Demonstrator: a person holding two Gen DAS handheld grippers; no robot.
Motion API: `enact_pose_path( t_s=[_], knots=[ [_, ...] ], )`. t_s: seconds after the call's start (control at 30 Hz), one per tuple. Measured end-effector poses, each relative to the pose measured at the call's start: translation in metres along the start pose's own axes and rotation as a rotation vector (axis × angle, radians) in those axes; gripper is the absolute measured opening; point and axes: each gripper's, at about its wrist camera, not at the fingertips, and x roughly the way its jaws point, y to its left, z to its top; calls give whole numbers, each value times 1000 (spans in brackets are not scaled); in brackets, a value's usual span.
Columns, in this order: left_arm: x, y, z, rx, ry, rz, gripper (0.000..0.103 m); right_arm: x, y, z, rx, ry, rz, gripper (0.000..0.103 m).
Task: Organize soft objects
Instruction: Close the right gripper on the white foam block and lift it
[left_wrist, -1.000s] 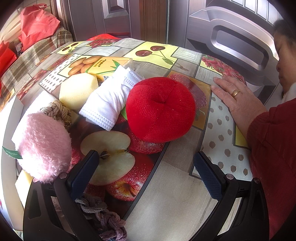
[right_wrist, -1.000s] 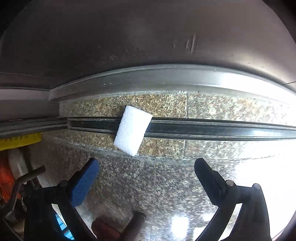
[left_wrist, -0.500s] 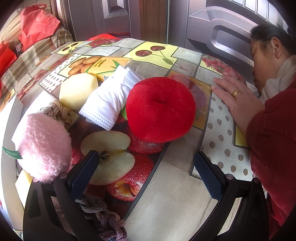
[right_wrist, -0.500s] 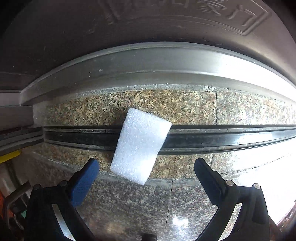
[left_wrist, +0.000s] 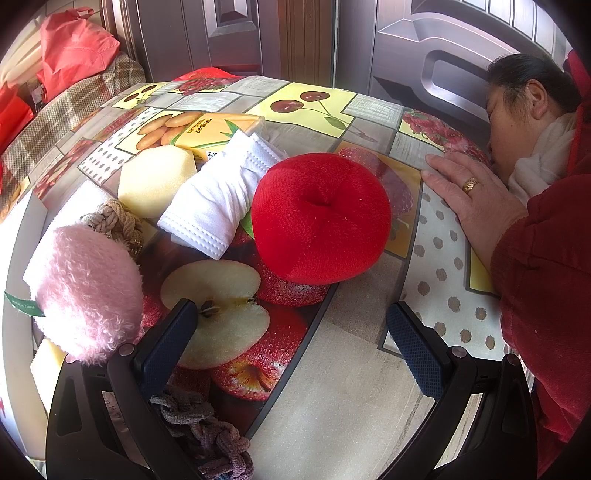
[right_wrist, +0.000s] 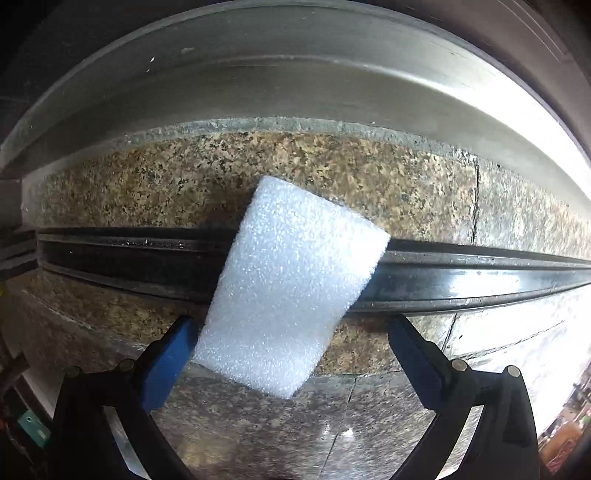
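In the left wrist view my left gripper is open and empty, resting low over the fruit-print tablecloth. Ahead of it lie a red plush ball, a pink fluffy ball, a rolled white cloth, a pale yellow sponge, a beige rope knot and a grey braided cord. In the right wrist view my right gripper is open, low over the floor, with a white foam block lying between its fingers across a black door track.
A yellow biscuit packet lies at the back of the table. A person in red leans down at the right, hand flat on the table edge. Granite floor and a metal door sill surround the foam.
My right gripper has moved down and closer to the foam block, which now sits between the fingers. The person's head has come down into the left view. The left gripper has not moved.
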Motion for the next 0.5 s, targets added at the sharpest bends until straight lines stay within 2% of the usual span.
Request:
enact_pose_path(
  t_s=[0.13,0.17,0.23,0.27,0.33,0.5],
  knots=[
    [0,0,0,0,0,0,102,8,16,-5,-53,-7,-32,96],
    [0,0,0,0,0,0,102,7,17,-6,-59,-17,-33,89],
    [0,0,0,0,0,0,102,2,19,-10,-73,-44,-35,66],
    [0,0,0,0,0,0,102,0,20,-12,-84,-57,-18,51],
    [0,0,0,0,0,0,102,-4,22,-16,-104,-71,60,51],
    [0,0,0,0,0,0,102,-7,11,-8,-126,-112,111,51]
  ],
)
